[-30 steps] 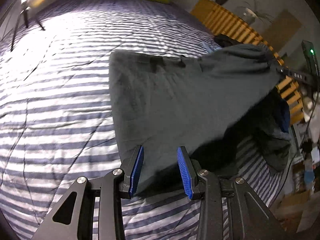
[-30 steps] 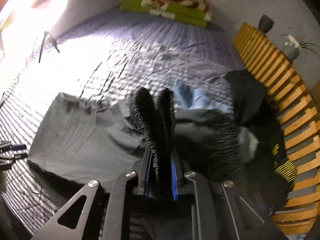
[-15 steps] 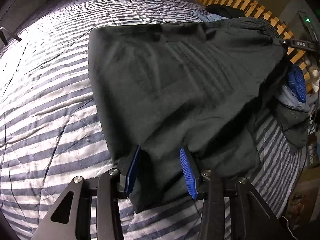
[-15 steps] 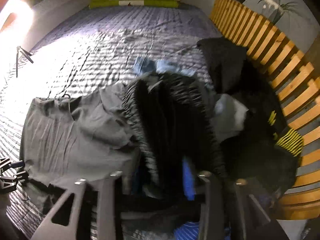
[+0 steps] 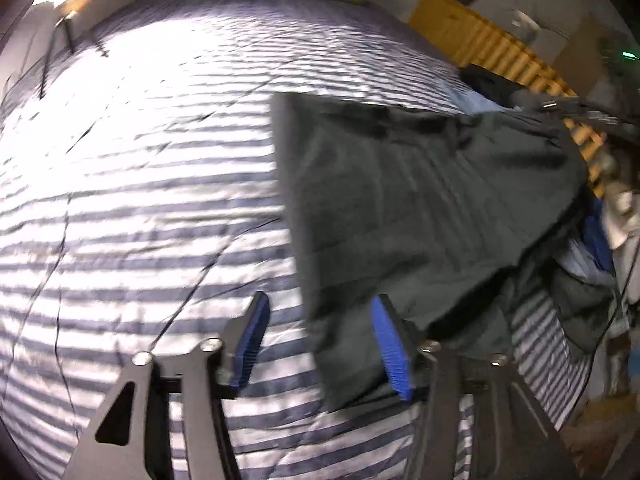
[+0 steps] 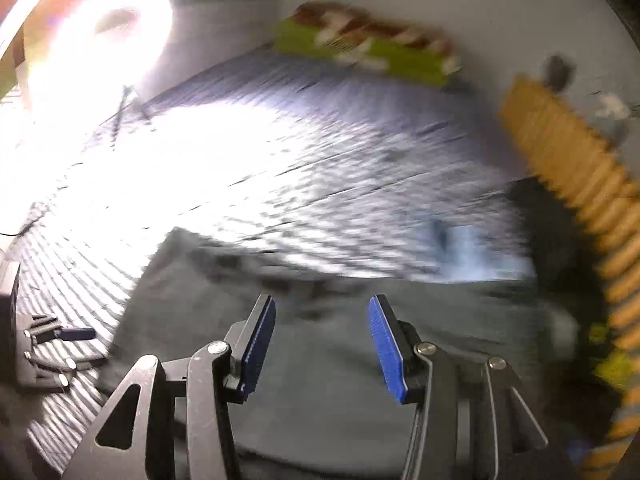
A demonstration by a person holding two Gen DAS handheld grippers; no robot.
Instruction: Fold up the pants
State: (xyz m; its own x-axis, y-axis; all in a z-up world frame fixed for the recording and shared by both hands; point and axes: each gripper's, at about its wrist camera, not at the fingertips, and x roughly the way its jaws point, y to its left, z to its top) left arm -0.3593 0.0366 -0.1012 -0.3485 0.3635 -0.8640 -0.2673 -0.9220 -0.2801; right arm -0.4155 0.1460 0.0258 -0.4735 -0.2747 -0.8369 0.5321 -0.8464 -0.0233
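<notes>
Dark grey pants [image 5: 420, 208] lie spread on the striped bed cover [image 5: 140, 200], folded over, with one corner reaching toward me. My left gripper [image 5: 320, 302] hangs over that corner and its jaws are opening. The cloth lies loose between them beside the right pad [image 5: 390, 348], and neither pad presses on it. In the blurred right wrist view the pants [image 6: 192, 292] stretch flat under my right gripper [image 6: 322, 301], which stands open with nothing pinched. The left gripper [image 6: 52, 344] shows at that view's left edge.
A heap of dark and blue clothes [image 5: 580, 280] sits at the bed's right side, along a wooden slatted frame [image 6: 568, 160]. A light blue garment [image 6: 472, 256] lies beyond the pants. Folded green bedding [image 6: 372, 52] is at the far end, and a ring light [image 6: 108, 32] glares at left.
The right gripper let go of the bunched black waistband and its jaws spread; the pants now lie flat. The left jaws widened and the corner slipped free toward the right pad.
</notes>
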